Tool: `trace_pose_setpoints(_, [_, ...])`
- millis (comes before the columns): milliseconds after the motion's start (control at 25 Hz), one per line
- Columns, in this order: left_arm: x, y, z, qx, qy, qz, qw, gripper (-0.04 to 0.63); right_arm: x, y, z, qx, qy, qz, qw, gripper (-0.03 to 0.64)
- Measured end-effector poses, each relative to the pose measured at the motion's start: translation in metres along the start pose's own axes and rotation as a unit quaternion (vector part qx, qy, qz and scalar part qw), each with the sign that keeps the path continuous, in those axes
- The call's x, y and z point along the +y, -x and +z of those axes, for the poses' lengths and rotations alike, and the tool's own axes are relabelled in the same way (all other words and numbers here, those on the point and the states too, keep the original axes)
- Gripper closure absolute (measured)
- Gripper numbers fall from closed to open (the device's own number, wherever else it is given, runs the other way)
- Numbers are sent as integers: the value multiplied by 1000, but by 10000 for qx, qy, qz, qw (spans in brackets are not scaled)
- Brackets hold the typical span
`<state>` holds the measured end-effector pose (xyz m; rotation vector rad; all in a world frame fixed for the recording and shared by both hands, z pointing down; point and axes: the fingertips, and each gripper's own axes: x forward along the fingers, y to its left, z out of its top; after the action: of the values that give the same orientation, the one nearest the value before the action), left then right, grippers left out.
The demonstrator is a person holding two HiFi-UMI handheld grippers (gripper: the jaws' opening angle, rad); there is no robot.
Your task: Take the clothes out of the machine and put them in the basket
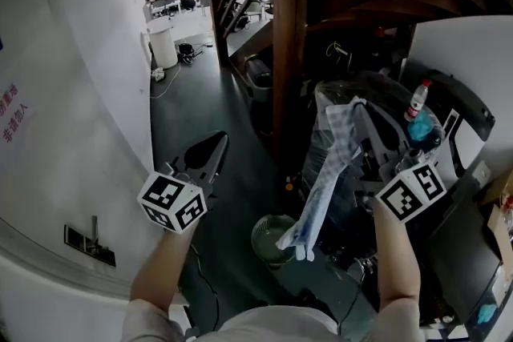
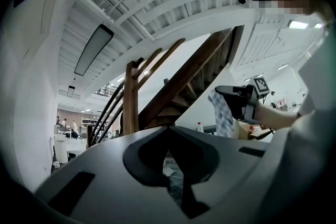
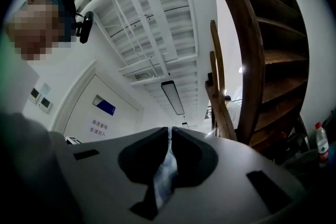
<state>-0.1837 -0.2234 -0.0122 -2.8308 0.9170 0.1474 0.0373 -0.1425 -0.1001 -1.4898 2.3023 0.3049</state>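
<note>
The cloth (image 1: 325, 172) is hung from the jaws of the right gripper (image 1: 360, 106), its lower end over the basket (image 1: 259, 231), which is set on the floor (image 1: 200, 100) below and between the two grippers. The left gripper (image 1: 215, 142) is held left of the cloth, well apart from it. A wooden post (image 1: 288, 36) is seen behind the basket, and a bottle (image 1: 418, 102) just right of the right gripper.

Red Chinese lettering (image 1: 11, 113) on a white door (image 1: 72, 76), cut off at the picture's edge; its lower line reads 非请勿入. In the right gripper view, a small blue plate (image 3: 105, 106) above that lettering is illegible. The left cube (image 1: 171, 203) and right cube (image 1: 411, 191) bear black-and-white square markers.
</note>
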Motion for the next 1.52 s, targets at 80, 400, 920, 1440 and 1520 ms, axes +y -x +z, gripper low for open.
trace_pose_setpoints(80, [10, -5, 9, 27, 0, 39, 10000, 574, -3, -18, 2, -11, 0, 119, 9999, 588])
trace_pose_setpoints(400, [44, -33, 40, 61, -52, 480, 9988, 574, -10, -91, 16, -192, -125, 821, 9964, 588])
trace_pose_setpoints(920, [82, -55, 74, 8, -304, 1337, 9906, 575, -4, -180, 26, -334, -530, 1808, 9815, 586])
trace_pose_setpoints(1440, [99, -55, 6, 235, 131, 1654, 9859, 574, -12, -181, -74, 449, -1239, 2054, 9698, 586])
trace_pose_setpoints(1520, [97, -58, -3, 281, 160, 1699, 9849, 574, -14, -177, -84, 528, -1317, 2128, 9667, 586])
